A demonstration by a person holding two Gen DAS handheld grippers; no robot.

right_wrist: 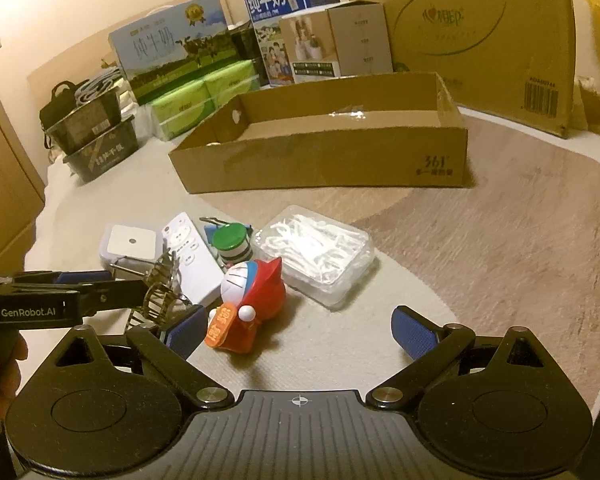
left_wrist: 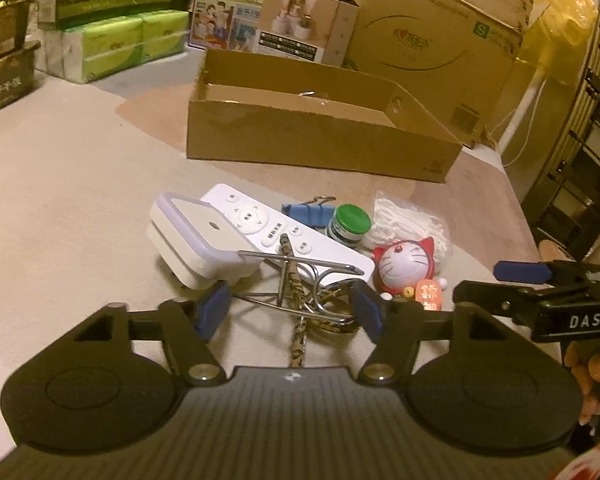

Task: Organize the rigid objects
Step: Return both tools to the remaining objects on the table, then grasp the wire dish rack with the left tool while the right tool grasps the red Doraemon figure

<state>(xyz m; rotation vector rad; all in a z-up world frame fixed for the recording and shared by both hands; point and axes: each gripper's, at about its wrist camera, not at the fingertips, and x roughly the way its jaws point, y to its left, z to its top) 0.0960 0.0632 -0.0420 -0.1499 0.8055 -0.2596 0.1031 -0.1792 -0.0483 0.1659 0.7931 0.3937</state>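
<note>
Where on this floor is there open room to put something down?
Bare carpet lies right of the floss-pick case, and between the cardboard tray and the pile. The tray looks nearly empty. It is crowded around the remote and cat toy.

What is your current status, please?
Left tongs open around the metal clip. Right tongs open, empty, near cat toy. Cardboard box unobstructed.

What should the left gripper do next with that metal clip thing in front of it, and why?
Probably ease the left gripper forward and close: its jaws stand apart around the metal scissors-like tool without gripping yet, and the cardboard box behind looks nearly empty.
</note>
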